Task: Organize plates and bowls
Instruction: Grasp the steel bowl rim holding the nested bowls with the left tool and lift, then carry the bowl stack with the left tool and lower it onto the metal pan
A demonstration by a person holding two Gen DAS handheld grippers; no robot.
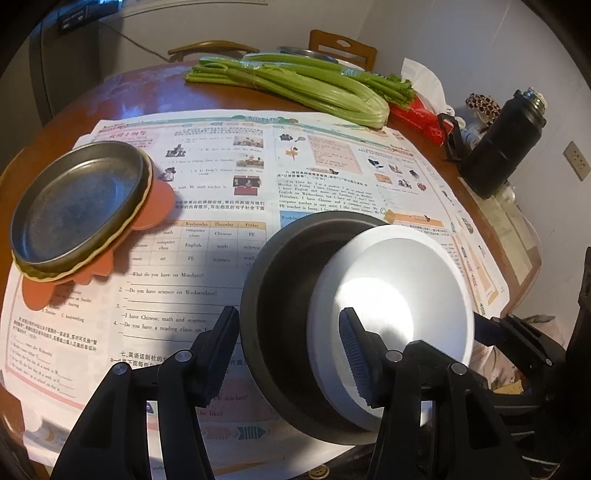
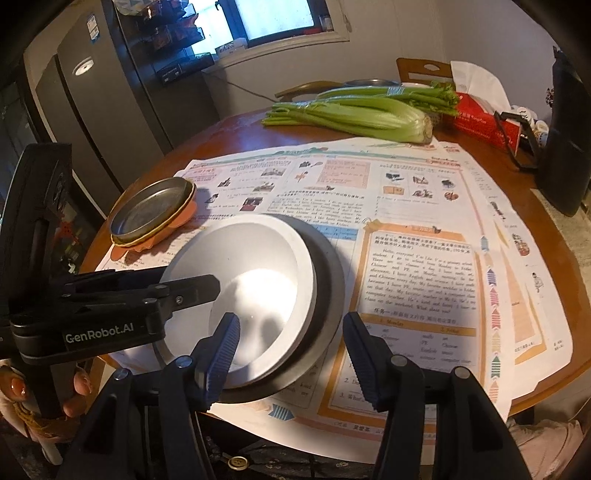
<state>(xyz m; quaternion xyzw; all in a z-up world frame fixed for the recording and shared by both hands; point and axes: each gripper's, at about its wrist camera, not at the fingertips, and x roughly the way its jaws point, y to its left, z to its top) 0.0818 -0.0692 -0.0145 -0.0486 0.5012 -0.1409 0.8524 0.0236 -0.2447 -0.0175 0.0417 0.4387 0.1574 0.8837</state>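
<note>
A: Where do the bowls sit? The white bowl (image 1: 399, 295) is nested, tilted, inside the dark bowl (image 1: 273, 314) at the near edge of the bench (image 2: 236, 129), on the printed worksheet (image 2: 406, 192).

B: Yes, and the metal plate (image 1: 74, 206) lies on an orange mat (image 1: 155, 206) well beyond the dark bowl, toward the far left.

A: The jaws?

B: The left gripper (image 1: 288, 354) has its jaws spread astride both bowls' near walls; whether the pads press, I cannot tell. The right gripper (image 2: 290, 354) stands spread too, one finger over the white bowl, the other outside the dark rim, squeezing nothing.

A: The risk?

B: The white bowl is not seated level. A careless lift could let it slide or clatter out, and the dark bowl might skid on the paper toward the edge.

A: The room?

B: A round wooden bench, celery (image 2: 362, 110) and a red tissue box (image 2: 484, 122) far behind the dark bowl, a black flask (image 1: 502, 144), a grey fridge (image 2: 92, 103), and a window (image 2: 273, 18).
</note>
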